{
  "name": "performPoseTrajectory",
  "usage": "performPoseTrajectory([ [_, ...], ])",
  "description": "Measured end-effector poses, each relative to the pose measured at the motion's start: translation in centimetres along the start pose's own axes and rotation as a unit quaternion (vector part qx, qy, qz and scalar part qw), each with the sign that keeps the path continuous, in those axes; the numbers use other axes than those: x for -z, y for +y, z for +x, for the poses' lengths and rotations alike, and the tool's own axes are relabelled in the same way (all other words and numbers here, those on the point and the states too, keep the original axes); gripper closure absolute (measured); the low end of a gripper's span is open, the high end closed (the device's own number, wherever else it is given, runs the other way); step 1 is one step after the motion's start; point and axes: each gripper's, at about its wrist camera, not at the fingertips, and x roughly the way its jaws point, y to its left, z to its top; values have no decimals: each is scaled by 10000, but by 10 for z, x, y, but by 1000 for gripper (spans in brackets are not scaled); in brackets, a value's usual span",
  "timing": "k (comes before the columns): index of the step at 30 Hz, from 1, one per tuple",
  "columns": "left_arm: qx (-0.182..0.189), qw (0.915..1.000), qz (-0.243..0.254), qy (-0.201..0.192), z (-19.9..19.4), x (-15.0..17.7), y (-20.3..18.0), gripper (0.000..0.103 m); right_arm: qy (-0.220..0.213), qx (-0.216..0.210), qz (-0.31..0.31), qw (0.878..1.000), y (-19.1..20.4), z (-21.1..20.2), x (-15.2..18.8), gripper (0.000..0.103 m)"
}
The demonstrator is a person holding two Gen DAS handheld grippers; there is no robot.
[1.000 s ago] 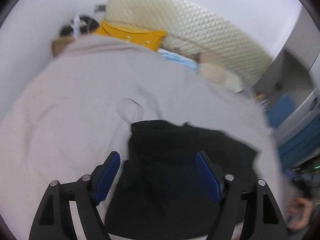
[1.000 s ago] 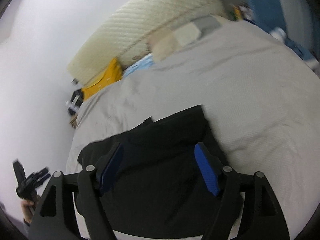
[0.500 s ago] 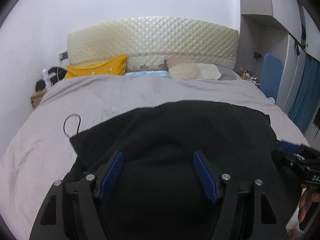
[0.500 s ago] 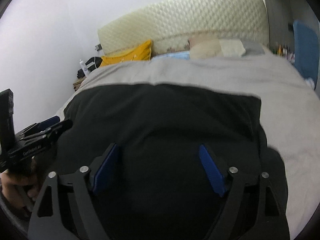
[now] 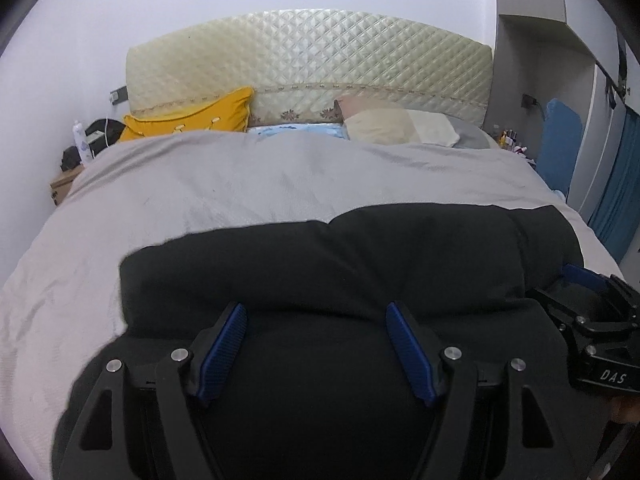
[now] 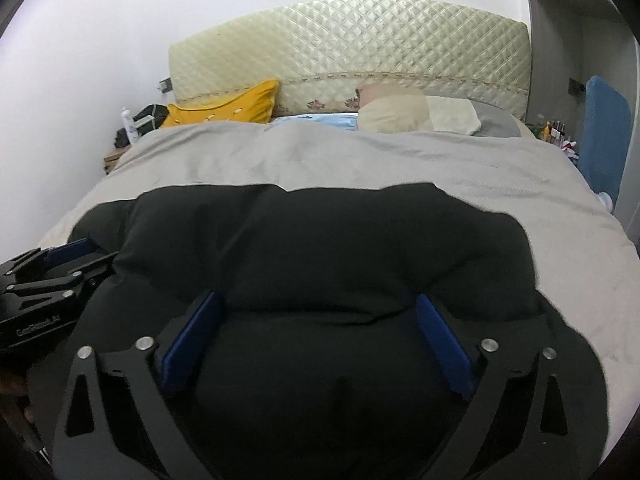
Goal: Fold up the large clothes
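Note:
A large black garment (image 5: 320, 272) lies spread across the near part of a grey bedcover (image 5: 240, 184); it also fills the lower half of the right wrist view (image 6: 320, 248). My left gripper (image 5: 316, 316) is open, its blue pads (image 5: 222, 344) wide apart, low over the garment's near edge. My right gripper (image 6: 318, 308) is open too, its blue pads (image 6: 444, 344) wide apart over the cloth. Each gripper shows in the other's view, the right one (image 5: 588, 304) and the left one (image 6: 52, 272), at the garment's sides.
A quilted cream headboard (image 5: 312, 64) stands at the far end of the bed. A yellow pillow (image 5: 192, 118), a beige pillow (image 5: 396, 126) and a light blue cloth (image 5: 296, 130) lie before it. A cluttered nightstand (image 5: 80, 148) is at left, a blue board (image 5: 560, 140) at right.
Both grippers swung from angled side views to face the headboard and dropped low over the garment. The garment now lies wider and flatter across the bed. Both stayed open.

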Motion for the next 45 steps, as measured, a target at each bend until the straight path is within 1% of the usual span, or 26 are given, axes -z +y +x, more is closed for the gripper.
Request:
performPoseTrajectory([
  [3,64,10000,-65,20,13,4,4,30,11,9,90,10000,0,13,2,1],
  [6,113,9998,-80,155,22,8,6,29,-69,142,-61,9999,6,19,5,1],
  [8,45,9999,-31,164,25,12,4,29,-222,262,-194,9992,12,20,13,0],
  [11,-105,9998,70,146,25,18,-2,29,-294,358,-338,9984,17,22,18,0],
  [18,-88,9999,59,65,16,23,-2,29,-286,191,-242,9991,8,15,23,0],
  [20,-71,9999,8,74,10,21,1,29,-259,232,-232,9991,8,9,24,0],
  [22,-65,10000,34,-15,-1,20,4,29,-306,143,-217,9992,4,-2,22,0],
  [25,-240,9997,44,-102,-17,17,12,29,-289,127,-265,9992,-4,-12,16,0],
  [27,-416,9990,-107,-147,-29,13,30,29,-312,83,-142,9994,-19,-19,10,0],
  [29,-544,9979,-258,-249,-38,11,48,29,-420,260,58,9988,-35,-27,7,0],
  [31,-657,9970,-330,-261,-41,13,63,29,-544,429,235,9973,-50,-34,7,0],
  [33,-868,9952,-380,-257,-39,18,71,28,-430,453,292,9976,-62,-31,6,0],
  [34,-967,9945,-358,-178,-34,23,73,28,-335,438,321,9980,-67,-27,6,0],
  [36,-994,9947,-276,-24,-24,30,73,28,-126,509,230,9984,-71,-16,10,0],
  [38,-909,9954,-288,13,-17,36,72,28,62,562,120,9983,-73,-3,18,0],
  [41,-903,9956,-255,15,-14,40,74,27,53,513,126,9986,-73,3,23,0],
  [43,-1040,9945,-82,121,-8,42,72,19,14,536,13,9986,-72,6,26,0],
  [45,-1019,9947,-111,119,-5,45,72,18,14,473,69,9989,-76,9,30,0],
])
